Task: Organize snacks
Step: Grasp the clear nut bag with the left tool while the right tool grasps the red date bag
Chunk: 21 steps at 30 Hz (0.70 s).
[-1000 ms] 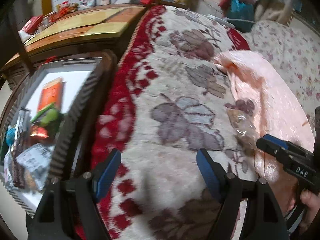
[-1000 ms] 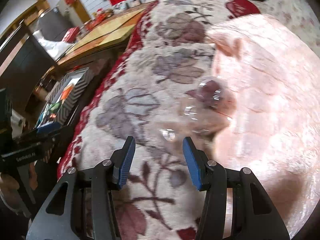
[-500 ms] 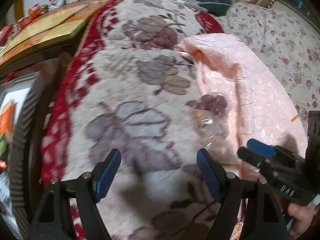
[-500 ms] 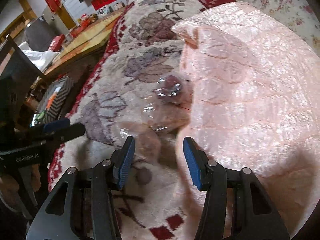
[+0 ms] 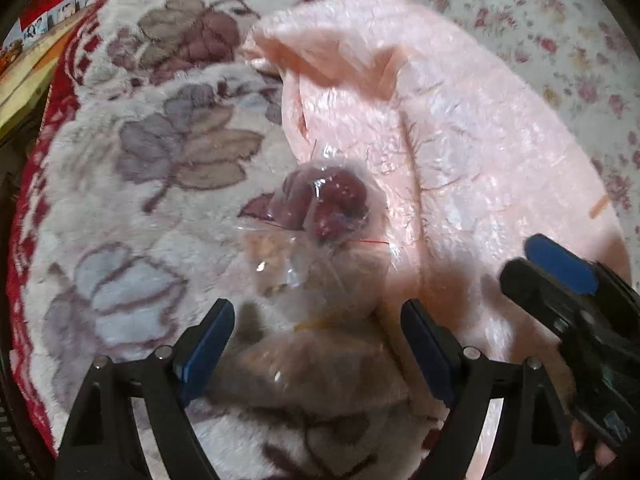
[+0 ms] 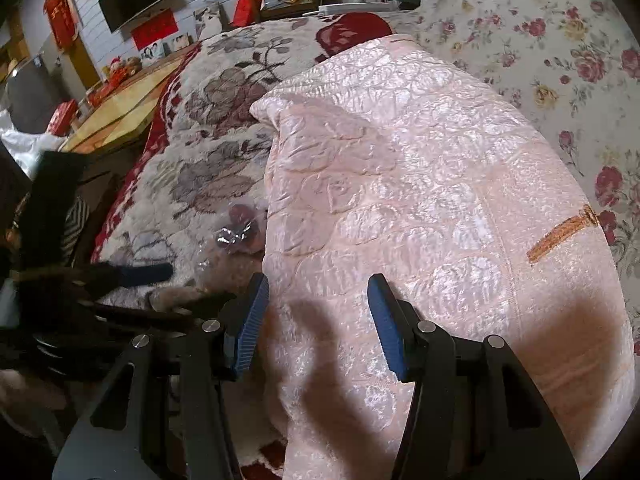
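Note:
A clear plastic bag of snacks (image 5: 320, 264) lies on the flowered blanket (image 5: 132, 184), against the edge of the pink quilt (image 5: 460, 128). Dark red pieces show at its far end and pale brown ones nearer me. My left gripper (image 5: 318, 340) is open, its jaws on either side of the bag's near end. In the right wrist view the bag (image 6: 236, 232) is at the left, partly hidden by the quilt (image 6: 400, 200). My right gripper (image 6: 316, 320) is open and empty over the quilt, to the right of the bag. It also shows in the left wrist view (image 5: 560, 280).
A rose-patterned sheet (image 6: 560, 48) lies beyond the quilt on the right. A wooden table (image 6: 120, 112) with red items stands at the far left, beside the bed. A striped box (image 6: 74, 224) sits low at the left edge.
My left gripper has swung right, away from the striped box, and closed in on the snack bag. My right gripper has shifted right, off the bag and over the pink quilt.

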{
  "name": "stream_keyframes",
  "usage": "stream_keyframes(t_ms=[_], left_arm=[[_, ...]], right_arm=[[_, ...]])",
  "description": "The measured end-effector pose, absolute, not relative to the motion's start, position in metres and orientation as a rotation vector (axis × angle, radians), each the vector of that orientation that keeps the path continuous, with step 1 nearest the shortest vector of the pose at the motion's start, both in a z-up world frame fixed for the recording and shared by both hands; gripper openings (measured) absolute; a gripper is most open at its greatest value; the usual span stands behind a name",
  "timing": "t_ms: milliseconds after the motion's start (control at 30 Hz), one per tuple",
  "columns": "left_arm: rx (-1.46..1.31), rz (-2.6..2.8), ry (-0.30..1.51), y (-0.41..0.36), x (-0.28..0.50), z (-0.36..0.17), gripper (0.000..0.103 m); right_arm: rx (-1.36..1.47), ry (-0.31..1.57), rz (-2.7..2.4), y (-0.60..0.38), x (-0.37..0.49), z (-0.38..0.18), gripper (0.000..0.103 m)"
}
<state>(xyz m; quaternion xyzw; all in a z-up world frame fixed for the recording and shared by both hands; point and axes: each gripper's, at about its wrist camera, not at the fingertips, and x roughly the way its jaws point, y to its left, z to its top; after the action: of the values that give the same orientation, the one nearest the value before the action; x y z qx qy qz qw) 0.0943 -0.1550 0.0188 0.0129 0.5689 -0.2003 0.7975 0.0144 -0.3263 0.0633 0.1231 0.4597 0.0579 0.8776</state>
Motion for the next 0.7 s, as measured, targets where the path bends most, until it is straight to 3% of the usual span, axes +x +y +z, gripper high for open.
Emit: stream_keyframes(t_ms=[67,167,400,700], left_arm=[[0.022,-0.393,1.240,-0.155,0.100,0.011,0.058],[-0.022,-0.396,1.234,-0.143,0.102,0.011,0.042],[-0.056,-0.336,1.191,-0.092,0.085,0.027,0.033],[-0.099,-0.247,1.152,-0.037,0.057,0.037,0.032]], right_arm=[[0.272,0.958,0.142,-0.326,0.016,0.064,0.052],[0.305,0.951,0.190,-0.321,0.021,0.065,0.052],[0.264,0.909,0.354,-0.281,0.049,0.082,0.062],[0.178,1.073,0.375,-0.240,0.094,0.037,0.063]])
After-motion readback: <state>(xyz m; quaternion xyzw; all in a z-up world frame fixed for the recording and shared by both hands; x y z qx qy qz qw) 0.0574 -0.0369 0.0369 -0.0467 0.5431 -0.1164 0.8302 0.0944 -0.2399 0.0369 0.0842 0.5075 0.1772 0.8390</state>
